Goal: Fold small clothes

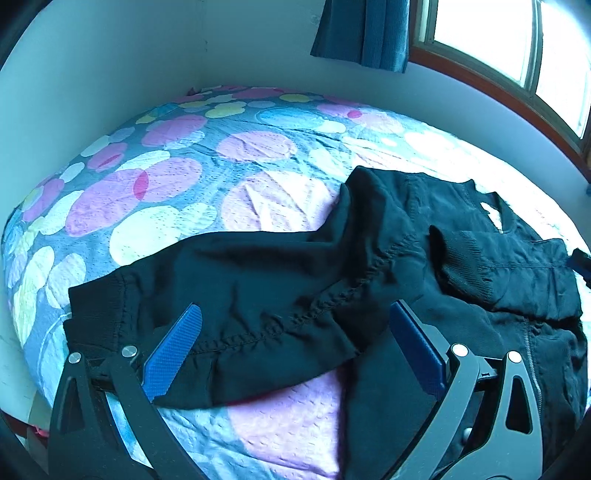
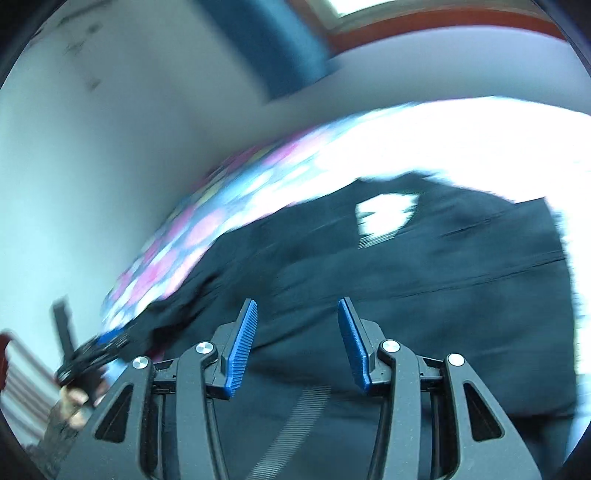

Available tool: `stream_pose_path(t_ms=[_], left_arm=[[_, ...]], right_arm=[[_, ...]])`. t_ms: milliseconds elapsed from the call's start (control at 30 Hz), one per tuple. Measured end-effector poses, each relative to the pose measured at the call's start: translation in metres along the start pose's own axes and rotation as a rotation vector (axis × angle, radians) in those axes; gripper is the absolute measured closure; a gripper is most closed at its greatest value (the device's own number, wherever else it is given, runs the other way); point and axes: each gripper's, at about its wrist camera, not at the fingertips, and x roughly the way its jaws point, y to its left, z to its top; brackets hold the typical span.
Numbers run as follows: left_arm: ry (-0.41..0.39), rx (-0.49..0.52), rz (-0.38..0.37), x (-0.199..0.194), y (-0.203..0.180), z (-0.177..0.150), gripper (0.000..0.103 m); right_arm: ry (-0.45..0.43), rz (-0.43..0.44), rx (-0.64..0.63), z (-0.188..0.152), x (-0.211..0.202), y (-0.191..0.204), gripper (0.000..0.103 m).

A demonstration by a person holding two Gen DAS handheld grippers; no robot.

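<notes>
Gaping wide, the left gripper [image 1: 295,314] hangs over the black jacket's [image 1: 369,258] near sleeve [image 1: 221,280], gripping nothing; the right gripper [image 2: 297,310], half-spread, holds nothing above it.

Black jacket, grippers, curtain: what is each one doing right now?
Black jacket: unfolded, rumpled, lying on the bed.
Sleeve: stretched out toward the left.
Zipper: partly seen; open or shut, cannot tell.
Left gripper: open, over the sleeve.
Right gripper: open, over the jacket.
Curtain: pulled aside.
</notes>
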Motion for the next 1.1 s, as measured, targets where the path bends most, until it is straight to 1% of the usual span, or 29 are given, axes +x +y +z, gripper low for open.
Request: stream_pose_path(t_ms=[33,100,167,200,233,267,333,367,400,433,500,600,633,667,700,833,900,933,967,1033,1067,1100], left_arm=[[-0.002,-0.001,-0.022,-0.002,-0.003,0.000,0.002],[-0.003,0.004,-0.069,-0.005,-0.014,0.000,0.002],[0.001,0.020,-0.130,-0.006,-0.032,0.001,0.002],[0.004,0.029,-0.156,-0.005,-0.042,0.001,0.002],[0.008,0.043,-0.185,-0.004,-0.056,0.002,0.002],[0.011,0.057,-0.199,-0.002,-0.068,0.003,0.002],[0.019,0.096,-0.213,0.004,-0.094,0.004,0.002],[0.021,0.113,-0.219,0.007,-0.105,0.005,0.002],[0.022,0.128,-0.222,0.011,-0.116,0.005,0.002],[0.023,0.148,-0.220,0.017,-0.129,0.007,0.002],[0.035,0.171,-0.212,0.031,-0.150,0.011,0.002],[0.059,0.177,-0.207,0.049,-0.165,0.015,0.002],[0.066,0.177,-0.201,0.055,-0.170,0.016,0.002],[0.073,0.179,-0.193,0.061,-0.173,0.016,0.002],[0.079,0.179,-0.187,0.064,-0.176,0.016,0.002],[0.127,0.165,-0.160,0.083,-0.175,0.015,0.002],[0.138,0.159,-0.153,0.087,-0.173,0.014,0.002],[0.141,0.160,-0.152,0.088,-0.172,0.014,0.002],[0.143,0.162,-0.150,0.089,-0.172,0.013,0.002],[0.151,0.172,-0.141,0.093,-0.174,0.013,0.002],[0.158,0.174,-0.143,0.095,-0.174,0.013,0.002],[0.161,0.176,-0.145,0.097,-0.175,0.012,0.002]], right_arm=[[-0.037,-0.037,0.063,0.008,-0.015,-0.030,0.056],[-0.084,-0.079,0.193,0.019,-0.032,-0.087,0.056],[-0.086,-0.138,0.312,0.025,-0.036,-0.141,0.056],[-0.071,-0.139,0.360,0.027,-0.032,-0.165,0.056],[-0.055,-0.120,0.402,0.028,-0.028,-0.183,0.056],[-0.041,-0.087,0.452,0.029,-0.022,-0.199,0.056],[-0.028,0.011,0.552,0.033,-0.008,-0.225,0.056],[-0.033,0.046,0.585,0.036,-0.004,-0.233,0.056],[-0.038,0.055,0.602,0.041,0.000,-0.237,0.056],[-0.035,0.045,0.607,0.047,0.004,-0.240,0.056],[0.001,0.016,0.612,0.058,0.014,-0.242,0.056],[0.061,-0.003,0.589,0.077,0.030,-0.240,0.056],[0.087,-0.013,0.568,0.084,0.036,-0.236,0.055],[0.115,-0.026,0.553,0.089,0.040,-0.235,0.050],[0.152,-0.043,0.535,0.095,0.047,-0.232,0.049],[0.325,-0.154,0.450,0.105,0.069,-0.227,0.048],[0.364,-0.182,0.416,0.103,0.067,-0.229,0.062],[0.373,-0.206,0.396,0.103,0.064,-0.231,0.082],[0.379,-0.246,0.372,0.103,0.062,-0.232,0.098],[0.395,-0.410,0.311,0.103,0.059,-0.239,0.101],[0.383,-0.428,0.319,0.099,0.056,-0.246,0.102],[0.357,-0.391,0.335,0.096,0.051,-0.252,0.102]])
